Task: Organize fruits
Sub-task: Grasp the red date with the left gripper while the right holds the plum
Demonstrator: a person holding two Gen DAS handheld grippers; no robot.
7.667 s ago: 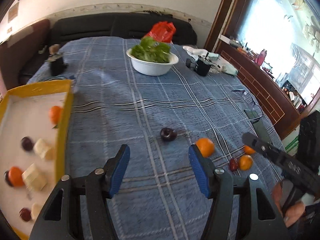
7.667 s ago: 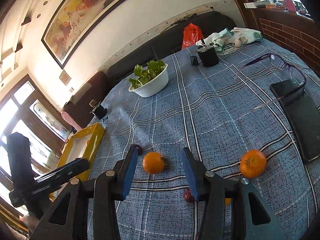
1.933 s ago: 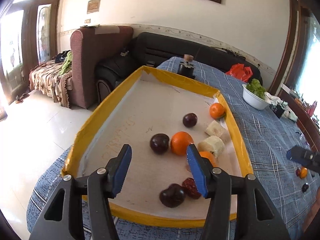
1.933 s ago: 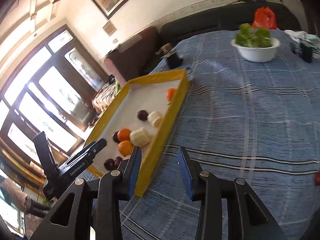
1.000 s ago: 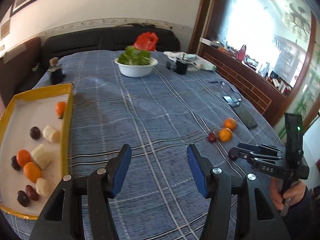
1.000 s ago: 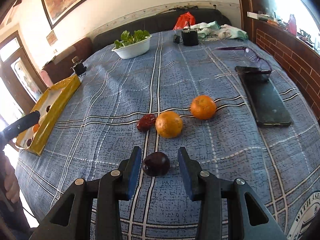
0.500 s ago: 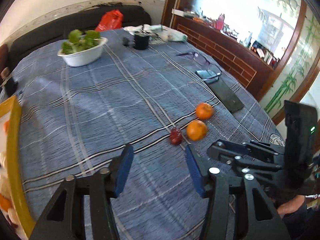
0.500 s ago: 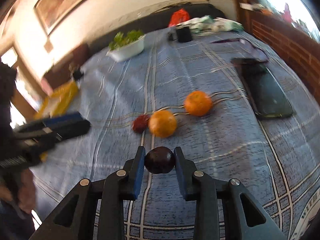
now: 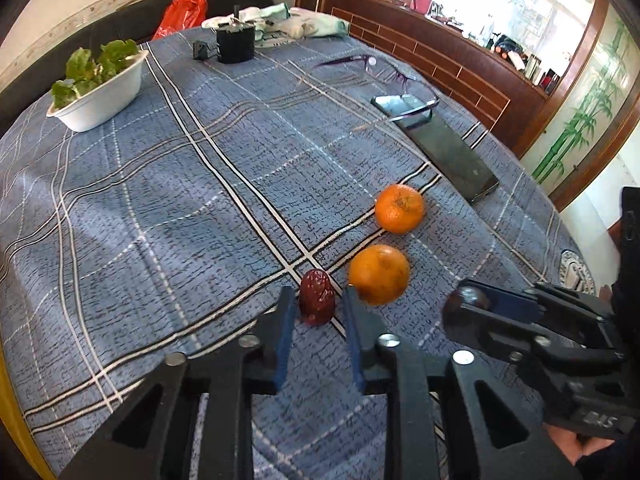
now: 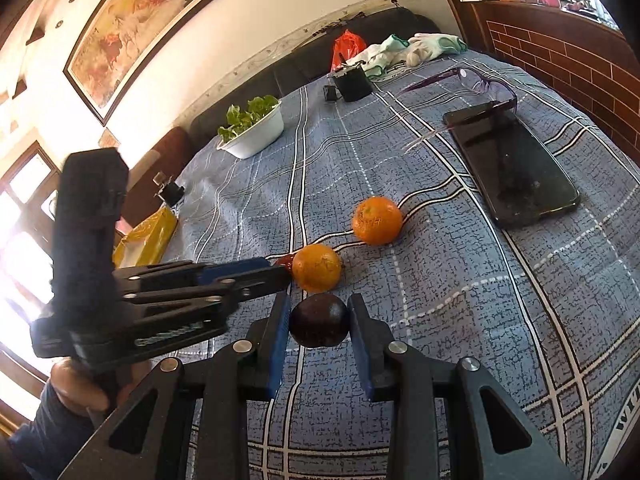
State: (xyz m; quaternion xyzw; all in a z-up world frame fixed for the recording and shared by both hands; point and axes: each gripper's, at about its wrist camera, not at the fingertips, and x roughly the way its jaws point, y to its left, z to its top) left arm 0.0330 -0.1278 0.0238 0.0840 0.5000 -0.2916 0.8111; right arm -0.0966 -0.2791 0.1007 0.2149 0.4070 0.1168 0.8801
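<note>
1. My left gripper (image 9: 316, 312) has just closed its jaws around the red date (image 9: 317, 297); the date sits between the blue pads on the tablecloth (image 9: 160, 220), and both pads appear to press its sides.
2. My right gripper (image 10: 319, 320) is clenched on the dark plum (image 10: 319, 320), pads tight on both sides.
3. Two oranges remain on the cloth: the near orange (image 9: 379, 274) just right of the date, the far orange (image 9: 399, 208) beyond it, apart.
4. The white bowl (image 9: 106, 98) at far left holds green leaves (image 9: 94, 68).
5. The yellow tray (image 10: 146, 238) shows only an edge at the left; I cannot tell what is in it.
6. A phone (image 9: 448, 148) lies far right, with glasses (image 9: 376, 66) resting against it.
</note>
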